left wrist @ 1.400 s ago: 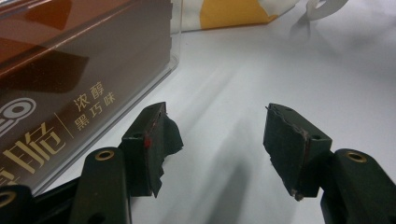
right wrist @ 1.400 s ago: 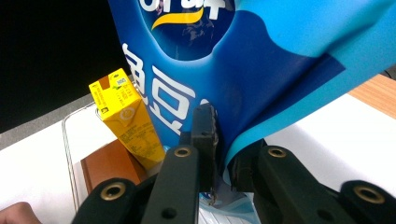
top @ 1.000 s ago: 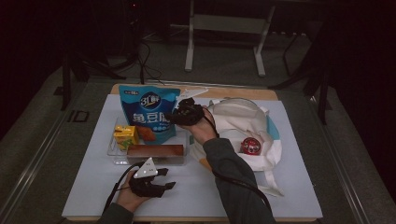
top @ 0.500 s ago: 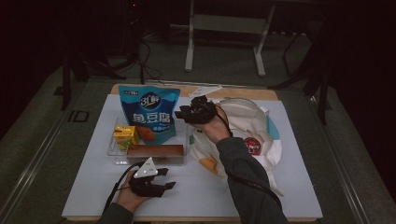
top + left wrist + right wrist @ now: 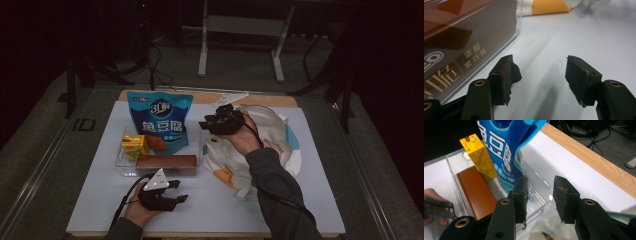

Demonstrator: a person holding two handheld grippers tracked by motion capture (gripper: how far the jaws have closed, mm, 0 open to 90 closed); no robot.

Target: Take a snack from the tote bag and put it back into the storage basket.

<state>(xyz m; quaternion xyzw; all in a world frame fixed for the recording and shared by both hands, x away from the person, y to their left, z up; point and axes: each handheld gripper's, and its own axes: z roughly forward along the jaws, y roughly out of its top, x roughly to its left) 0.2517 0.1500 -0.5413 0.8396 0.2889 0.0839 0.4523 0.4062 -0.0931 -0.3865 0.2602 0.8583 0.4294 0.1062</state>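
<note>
The right tongs [image 5: 220,121], apart and empty after just opening, are held over the bag [image 5: 260,145], likely for another item; the left tongs [image 5: 172,192] are rested apart on the table [image 5: 300,210].

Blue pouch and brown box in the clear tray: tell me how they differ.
The blue pouch stands upright at the tray's far side; the brown box lies flat along its near side. The pouch is soft, glossy and bright blue with large white characters; the box is rigid, dark brown, with small gold characters in the left gripper view. The pouch rises well above the rim; the box sits low. Both rest in the same clear tray.
</note>
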